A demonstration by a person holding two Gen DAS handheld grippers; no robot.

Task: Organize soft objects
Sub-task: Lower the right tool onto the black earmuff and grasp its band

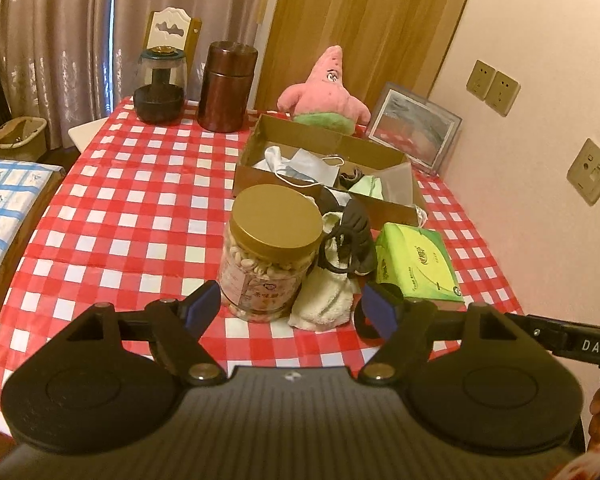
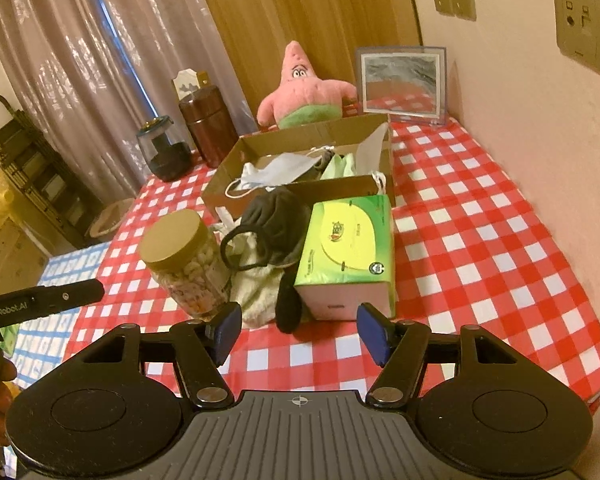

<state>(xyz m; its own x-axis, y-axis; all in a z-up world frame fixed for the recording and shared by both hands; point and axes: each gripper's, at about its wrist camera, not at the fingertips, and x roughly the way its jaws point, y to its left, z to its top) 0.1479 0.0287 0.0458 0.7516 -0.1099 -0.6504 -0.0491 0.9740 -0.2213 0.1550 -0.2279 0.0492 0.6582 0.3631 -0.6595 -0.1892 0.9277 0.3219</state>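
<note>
A cream cloth (image 1: 324,300) (image 2: 256,292) lies on the red checked tablecloth (image 1: 120,220) with a black face mask (image 1: 354,236) (image 2: 276,216) draped over it. A green tissue pack (image 1: 416,264) (image 2: 348,240) sits to their right. Behind them, a cardboard box (image 1: 300,132) (image 2: 300,190) holds pale blue masks and green cloth. A pink starfish plush (image 1: 324,92) (image 2: 304,92) stands behind the box. My left gripper (image 1: 292,306) is open just short of the cream cloth and jar. My right gripper (image 2: 300,328) is open just short of the tissue pack. Neither holds anything.
A gold-lidded jar of nuts (image 1: 272,256) (image 2: 184,264) stands left of the cloth. At the back are a brown canister (image 1: 226,88), a dark glass jar (image 1: 160,88) and a picture frame (image 1: 416,128) against the wall. A blue checked bed (image 1: 4,208) lies left of the table.
</note>
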